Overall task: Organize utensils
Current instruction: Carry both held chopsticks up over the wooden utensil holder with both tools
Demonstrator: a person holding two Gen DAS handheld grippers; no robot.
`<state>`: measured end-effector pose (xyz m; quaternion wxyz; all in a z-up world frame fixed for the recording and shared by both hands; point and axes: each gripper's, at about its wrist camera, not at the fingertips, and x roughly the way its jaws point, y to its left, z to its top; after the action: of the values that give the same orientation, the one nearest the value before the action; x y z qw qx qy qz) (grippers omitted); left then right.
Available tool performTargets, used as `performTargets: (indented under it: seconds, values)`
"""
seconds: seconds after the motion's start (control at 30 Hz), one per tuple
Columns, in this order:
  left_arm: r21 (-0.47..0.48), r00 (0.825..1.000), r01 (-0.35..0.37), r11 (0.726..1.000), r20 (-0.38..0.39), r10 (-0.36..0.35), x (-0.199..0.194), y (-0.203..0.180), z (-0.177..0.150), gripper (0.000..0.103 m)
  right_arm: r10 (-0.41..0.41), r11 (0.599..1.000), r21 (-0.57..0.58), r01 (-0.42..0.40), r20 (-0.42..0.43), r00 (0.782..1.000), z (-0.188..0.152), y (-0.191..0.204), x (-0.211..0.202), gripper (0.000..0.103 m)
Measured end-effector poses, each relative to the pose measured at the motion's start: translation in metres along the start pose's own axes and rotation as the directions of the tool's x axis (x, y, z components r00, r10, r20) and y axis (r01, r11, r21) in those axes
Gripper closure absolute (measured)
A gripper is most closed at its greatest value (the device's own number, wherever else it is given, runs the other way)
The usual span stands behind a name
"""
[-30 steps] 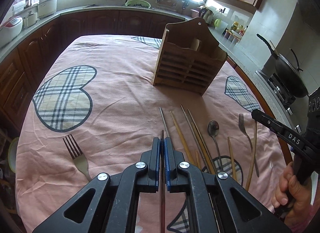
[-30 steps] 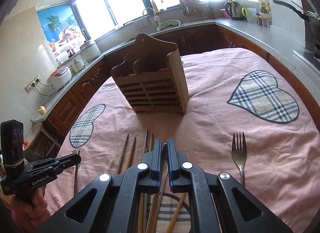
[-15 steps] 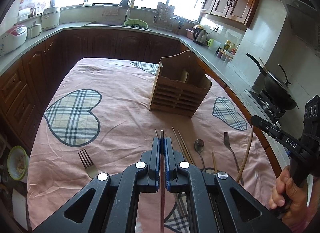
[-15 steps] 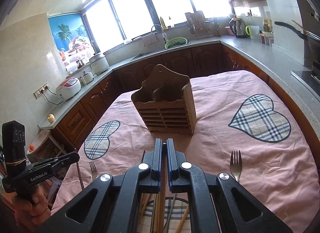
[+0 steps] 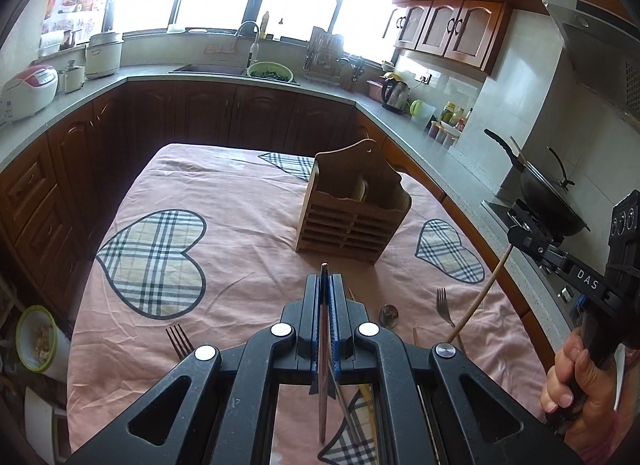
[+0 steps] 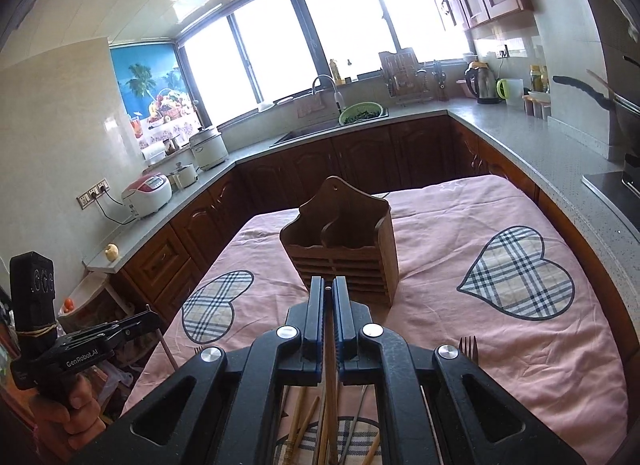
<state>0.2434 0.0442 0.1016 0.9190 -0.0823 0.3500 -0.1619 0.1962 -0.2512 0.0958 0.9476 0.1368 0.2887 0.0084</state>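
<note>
A slatted wooden utensil holder [image 5: 352, 213] [image 6: 344, 249] stands upright on the pink tablecloth [image 5: 248, 217]. My left gripper [image 5: 325, 279] is shut on a thin dark chopstick [image 5: 322, 345], held above the cloth in front of the holder. My right gripper [image 6: 328, 285] is shut on a light wooden chopstick [image 6: 330, 365]. Seen from the left wrist, the right gripper [image 5: 516, 235] hangs at the right with its chopstick [image 5: 480, 297] slanting down. From the right wrist, the left gripper [image 6: 148, 319] is at the left with its chopstick [image 6: 168, 349] hanging below.
On the cloth lie a fork [image 5: 178, 339] at the left, a spoon [image 5: 389, 315], another fork [image 5: 444, 305] [image 6: 468, 347] and several chopsticks [image 6: 304, 421] under the grippers. Counters ring the table; a wok [image 5: 544, 193] sits on the stove at the right.
Both grippers have risen from the table, each lifting its chopstick. The holder and the utensils on the cloth now look smaller and farther below.
</note>
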Motion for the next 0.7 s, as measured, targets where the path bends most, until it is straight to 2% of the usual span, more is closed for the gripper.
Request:
performTargets:
  seconds: [0.7]
  values:
    - [-0.030, 0.991, 0.014, 0.999, 0.131, -0.010, -0.005, 0.005, 0.032, 0.100, 0.008, 1.000, 0.016, -0.009, 0.111, 0.994, 0.034, -0.005, -0.006, 0.099]
